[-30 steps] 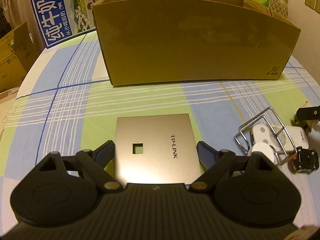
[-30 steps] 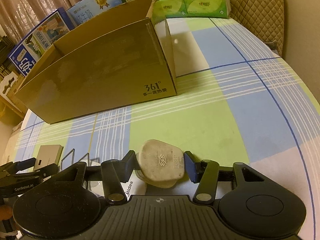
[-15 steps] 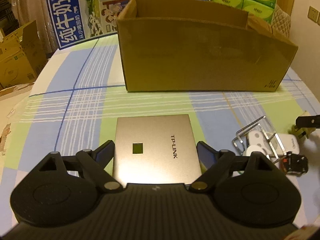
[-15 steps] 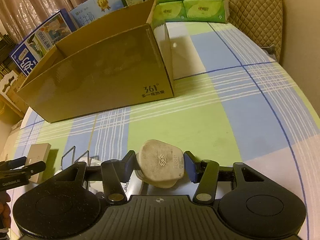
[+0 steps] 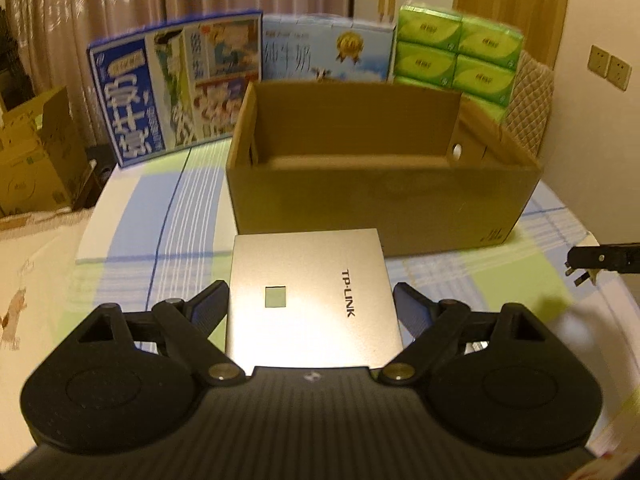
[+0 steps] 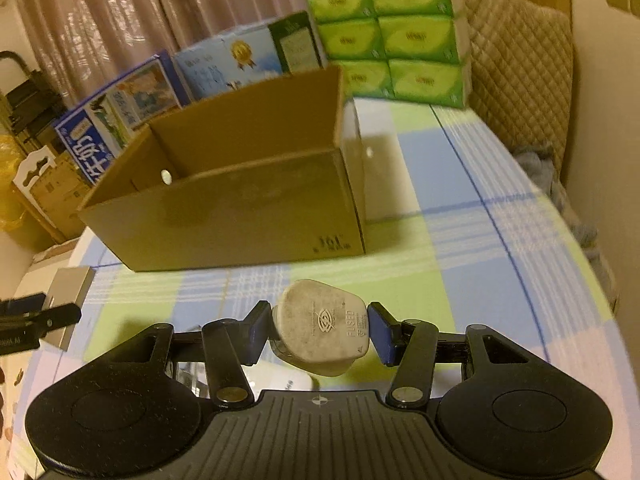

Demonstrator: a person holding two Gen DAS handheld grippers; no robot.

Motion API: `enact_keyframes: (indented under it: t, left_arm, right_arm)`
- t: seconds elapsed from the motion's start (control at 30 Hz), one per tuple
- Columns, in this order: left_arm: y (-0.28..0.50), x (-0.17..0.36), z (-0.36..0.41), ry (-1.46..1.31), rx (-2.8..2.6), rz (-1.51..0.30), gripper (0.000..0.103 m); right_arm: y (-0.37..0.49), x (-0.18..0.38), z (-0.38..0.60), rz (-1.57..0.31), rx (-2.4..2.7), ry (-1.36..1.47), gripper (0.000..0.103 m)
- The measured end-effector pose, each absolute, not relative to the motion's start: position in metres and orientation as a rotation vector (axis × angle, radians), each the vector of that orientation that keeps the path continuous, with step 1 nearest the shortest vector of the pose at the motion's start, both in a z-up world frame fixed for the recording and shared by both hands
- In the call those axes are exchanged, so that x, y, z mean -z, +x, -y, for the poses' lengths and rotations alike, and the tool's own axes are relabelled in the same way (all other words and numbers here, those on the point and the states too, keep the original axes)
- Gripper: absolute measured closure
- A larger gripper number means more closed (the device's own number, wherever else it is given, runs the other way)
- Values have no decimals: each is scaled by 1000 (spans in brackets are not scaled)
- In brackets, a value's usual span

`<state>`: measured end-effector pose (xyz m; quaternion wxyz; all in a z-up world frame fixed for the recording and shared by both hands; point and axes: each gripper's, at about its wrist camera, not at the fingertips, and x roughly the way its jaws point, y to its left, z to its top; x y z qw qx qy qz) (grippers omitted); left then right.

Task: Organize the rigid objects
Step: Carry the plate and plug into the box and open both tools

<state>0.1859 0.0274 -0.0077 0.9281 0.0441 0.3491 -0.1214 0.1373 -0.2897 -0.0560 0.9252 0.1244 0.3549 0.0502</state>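
Clamping a flat, square, matte-silver TP-LINK plate (image 5: pixel 310 300) by its two side edges, the left gripper (image 5: pixel 311 304) holds it clear of the checked cloth (image 5: pixel 132 240), just in front of the open cardboard box (image 5: pixel 380 196). The plate's face has a small square cutout; its printed lettering runs away from the camera toward the box, and its far edge overlaps the box's plain brown front wall in this view. The gripper angles downward, its ribbed fingers (image 5: pixel 208 304) spread wide against the plate.

The right gripper (image 6: pixel 316 328) is closed on a rounded-triangular, scuffed off-white fused plug (image 6: pixel 320 326), pinched at its sides, broad back facing up and narrower end pointing toward the box. It too tilts down, lifted off the cloth in front of the box's right corner. Behind the box stand glossy blue milk cartons (image 5: pixel 172 96) and stacked green tissue packs (image 6: pixel 392 36).
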Motion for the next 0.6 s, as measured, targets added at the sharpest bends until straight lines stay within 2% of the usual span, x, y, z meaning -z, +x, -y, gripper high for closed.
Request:
enact_keyframes:
  t: [0.37, 0.6]
  left_arm:
    - [229, -59, -7, 117, 296, -636, 17]
    - [275, -74, 7, 117, 298, -620, 17]
  right_arm:
    - [177, -19, 269, -632, -165, 128, 54]
    - [230, -44, 254, -626, -193, 114, 54]
